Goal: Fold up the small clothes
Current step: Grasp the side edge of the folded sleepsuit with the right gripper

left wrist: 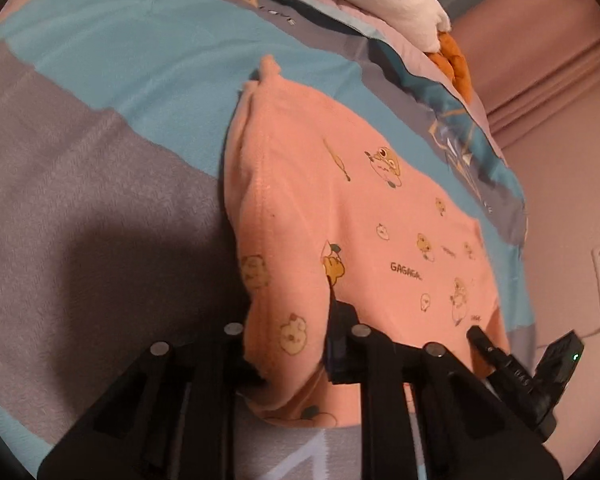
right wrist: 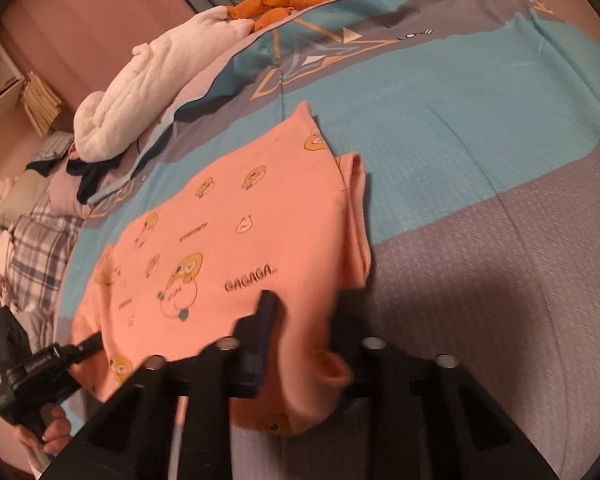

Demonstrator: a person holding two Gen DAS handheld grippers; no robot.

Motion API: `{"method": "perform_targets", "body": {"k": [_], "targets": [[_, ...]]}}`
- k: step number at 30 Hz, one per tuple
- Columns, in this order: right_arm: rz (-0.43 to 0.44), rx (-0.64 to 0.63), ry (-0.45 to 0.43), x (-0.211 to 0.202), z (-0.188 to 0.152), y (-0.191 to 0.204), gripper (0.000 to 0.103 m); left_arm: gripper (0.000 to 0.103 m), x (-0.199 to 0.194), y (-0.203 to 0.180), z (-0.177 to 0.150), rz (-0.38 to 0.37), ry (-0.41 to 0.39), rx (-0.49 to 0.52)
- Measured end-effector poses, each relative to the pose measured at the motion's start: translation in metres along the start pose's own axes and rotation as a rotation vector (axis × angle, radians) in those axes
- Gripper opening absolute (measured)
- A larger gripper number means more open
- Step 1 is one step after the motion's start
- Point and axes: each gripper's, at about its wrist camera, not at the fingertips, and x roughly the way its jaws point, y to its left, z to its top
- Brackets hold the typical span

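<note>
two grippers, left gripper (left wrist: 290,344) and right gripper (right wrist: 300,344), each apparently pinching the near hem of the pink shirt (left wrist: 340,216) on the bedspread (left wrist: 100,160)

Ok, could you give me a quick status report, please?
Left gripper and right gripper each clamp the peach shirt's near hem. Shirt on the bedspread, one side folded. Nothing obstructing.

Left tongs' (left wrist: 288,344) left finger and right tongs' (right wrist: 300,336) right finger behind peach cloth (left wrist: 340,208).
</note>
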Motion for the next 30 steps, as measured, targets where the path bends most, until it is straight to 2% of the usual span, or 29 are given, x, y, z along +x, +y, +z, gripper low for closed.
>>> {"method": "perform_targets", "body": {"k": [4,10,18,22,26,30], "targets": [[-0.024,-0.052,-0.051,-0.017,-0.004,0.007,0.012,0.014,-0.014,-0.007,-0.008,0.017,-0.036,0.028],[0.023,-0.073,-0.111,-0.062,-0.01,0.014,0.011,0.014,-0.043,-0.011,-0.022,-0.019,-0.035,0.046],[0.013,-0.091,-0.129,-0.11,-0.047,0.01,0.011,0.015,-0.081,-0.009,-0.079,-0.013,-0.005,0.106],[0.012,-0.068,-0.13,-0.123,-0.056,0.003,0.011,0.015,-0.089,-0.008,-0.099,-0.008,0.011,0.127],[0.002,-0.067,-0.137,-0.132,-0.063,0.003,0.011,0.016,-0.09,-0.008,-0.11,0.014,0.017,0.148],[-0.011,-0.066,-0.124,-0.127,-0.063,0.001,0.011,0.021,-0.076,-0.01,-0.114,0.092,0.054,0.216]]}}
